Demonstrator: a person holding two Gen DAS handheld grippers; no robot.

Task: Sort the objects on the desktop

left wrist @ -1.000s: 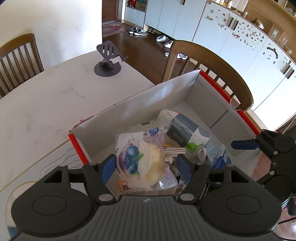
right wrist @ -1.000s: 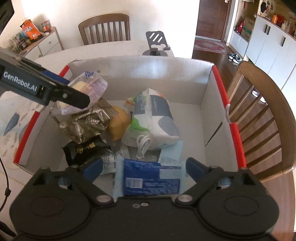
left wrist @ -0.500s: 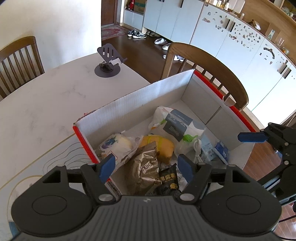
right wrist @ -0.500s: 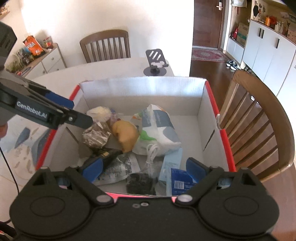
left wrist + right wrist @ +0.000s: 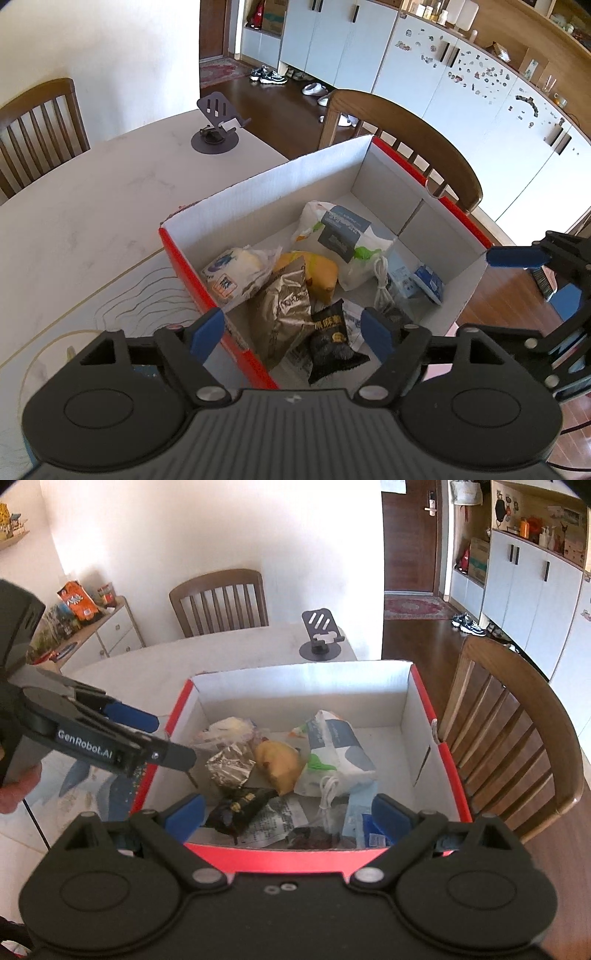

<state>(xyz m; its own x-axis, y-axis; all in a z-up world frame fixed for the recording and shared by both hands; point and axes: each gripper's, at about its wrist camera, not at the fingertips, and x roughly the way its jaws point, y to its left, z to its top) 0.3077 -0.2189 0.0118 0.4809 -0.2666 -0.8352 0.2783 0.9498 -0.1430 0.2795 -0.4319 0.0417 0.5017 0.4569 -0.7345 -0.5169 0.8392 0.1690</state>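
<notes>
Left wrist view shows my left gripper (image 5: 293, 330) above the near corner of the red-edged white cardboard box (image 5: 266, 184) on the pale marble table (image 5: 92, 206), its jaws opening with nothing between them. My right gripper (image 5: 290, 812) hangs spread and empty over the box's near rim. Inside lie a clear blueberry bun packet (image 5: 236, 269), a crumpled silver foil pouch (image 5: 286, 306), a small black snack sachet (image 5: 330, 338) and a white-and-grey tissue pack (image 5: 343, 236).

Left wrist view: looks steeply down from above the box's (image 5: 266, 184) red-edged corner, facing the cabinets and one chair. Right wrist view: looks down over the box's (image 5: 295, 675) near rim, facing the wall. Both sit close above. Shared: box contents, phone stand (image 5: 218, 123) (image 5: 320, 635), table.
</notes>
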